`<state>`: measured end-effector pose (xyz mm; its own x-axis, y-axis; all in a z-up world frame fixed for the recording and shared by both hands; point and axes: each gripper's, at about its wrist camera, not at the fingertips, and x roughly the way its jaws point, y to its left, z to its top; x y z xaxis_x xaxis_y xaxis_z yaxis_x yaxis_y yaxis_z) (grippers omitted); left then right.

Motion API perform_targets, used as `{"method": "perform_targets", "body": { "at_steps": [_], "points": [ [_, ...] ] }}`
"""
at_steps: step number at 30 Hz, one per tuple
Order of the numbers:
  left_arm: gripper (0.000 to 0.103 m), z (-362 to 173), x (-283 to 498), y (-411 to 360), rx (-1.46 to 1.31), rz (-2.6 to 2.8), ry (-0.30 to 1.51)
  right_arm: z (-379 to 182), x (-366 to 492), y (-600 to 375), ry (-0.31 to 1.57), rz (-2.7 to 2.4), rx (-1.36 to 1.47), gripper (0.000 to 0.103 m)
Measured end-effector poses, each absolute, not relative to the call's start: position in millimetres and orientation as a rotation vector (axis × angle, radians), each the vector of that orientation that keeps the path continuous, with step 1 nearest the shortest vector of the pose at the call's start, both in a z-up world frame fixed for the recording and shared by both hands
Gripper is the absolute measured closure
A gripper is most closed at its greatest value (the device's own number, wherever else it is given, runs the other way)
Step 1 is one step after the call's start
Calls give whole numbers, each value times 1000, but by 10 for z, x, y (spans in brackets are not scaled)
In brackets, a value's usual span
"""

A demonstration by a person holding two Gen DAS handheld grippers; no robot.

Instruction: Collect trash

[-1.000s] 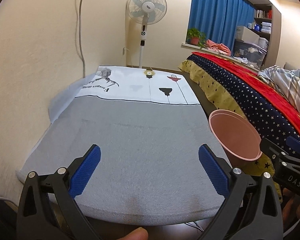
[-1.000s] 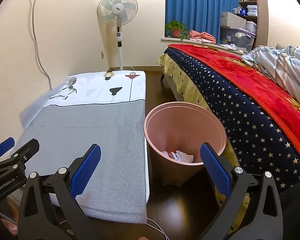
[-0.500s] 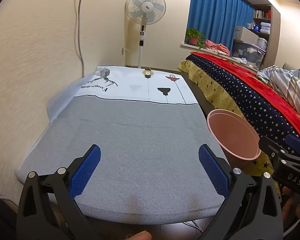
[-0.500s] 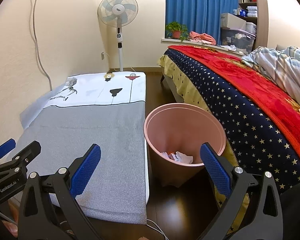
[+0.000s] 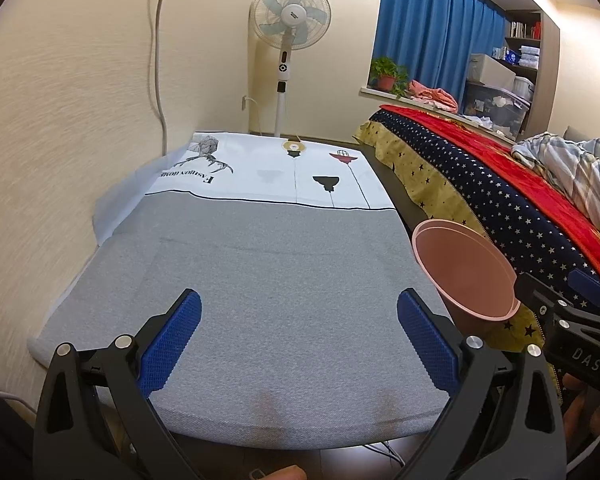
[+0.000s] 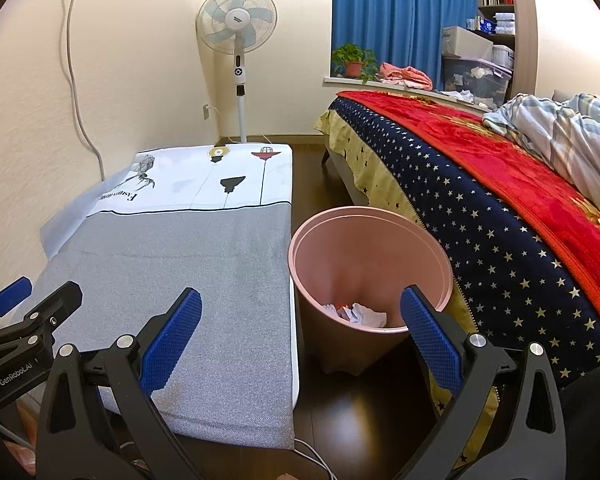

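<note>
A pink trash bin [image 6: 370, 264] stands on the dark floor between the low table and the bed, with crumpled white paper [image 6: 360, 314] at its bottom. It also shows in the left wrist view [image 5: 466, 272] at the right. My right gripper [image 6: 300, 328] is open and empty, held in front of the bin and the table's near corner. My left gripper [image 5: 298, 332] is open and empty above the near end of the grey-and-white cloth on the table [image 5: 260, 264]. No trash shows on the cloth.
A bed with a starred navy and red blanket [image 6: 500, 200] runs along the right. A standing fan [image 6: 238, 40] is by the far wall. A cable [image 6: 80, 92] hangs down the left wall. Each gripper shows at the edge of the other's view.
Both grippers have drifted back slightly; the views are nearly the same. Both stay open and empty.
</note>
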<state>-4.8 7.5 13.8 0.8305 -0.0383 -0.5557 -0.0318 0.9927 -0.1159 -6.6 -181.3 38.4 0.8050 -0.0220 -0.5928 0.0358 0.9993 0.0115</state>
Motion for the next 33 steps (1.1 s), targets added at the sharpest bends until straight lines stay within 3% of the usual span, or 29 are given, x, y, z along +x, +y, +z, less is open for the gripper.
{"method": "perform_targets", "body": {
  "at_steps": [33],
  "points": [
    [8,145,-49,62,-123,-10,589,384,-58,-1792,638,-29,22,5]
  ]
}}
